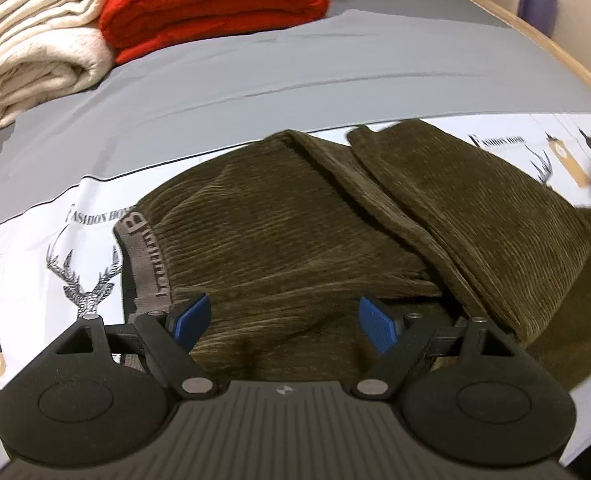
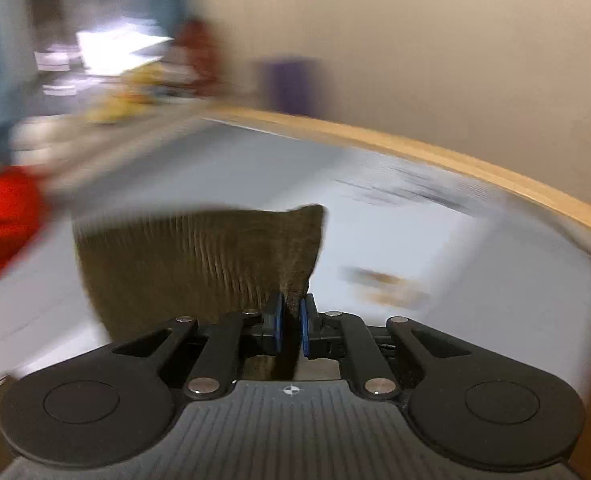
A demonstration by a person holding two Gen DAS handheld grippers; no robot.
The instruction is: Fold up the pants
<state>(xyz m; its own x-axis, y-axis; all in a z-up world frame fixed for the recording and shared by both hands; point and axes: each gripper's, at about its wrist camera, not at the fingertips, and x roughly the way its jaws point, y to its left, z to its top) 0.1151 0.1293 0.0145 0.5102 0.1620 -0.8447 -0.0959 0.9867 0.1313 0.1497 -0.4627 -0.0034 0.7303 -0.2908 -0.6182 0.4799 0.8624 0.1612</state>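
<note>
Olive-brown corduroy pants [image 1: 295, 232] lie on a bed, partly folded, with a grey lettered waistband [image 1: 145, 256] at the left and a folded-over leg [image 1: 475, 208] at the right. My left gripper [image 1: 285, 324] is open, its blue pads just above the near part of the pants by the waistband. My right gripper [image 2: 290, 324] is shut on a fold of the same pants [image 2: 199, 264] and holds the cloth lifted above the bed. The right wrist view is blurred by motion.
The bed has a grey sheet [image 1: 295, 60] and a white printed cover with deer drawings [image 1: 83, 276]. A red folded blanket [image 1: 215, 4] and cream folded blankets [image 1: 35, 40] sit at the back left. A wooden bed edge [image 2: 455, 156] runs along the right by a wall.
</note>
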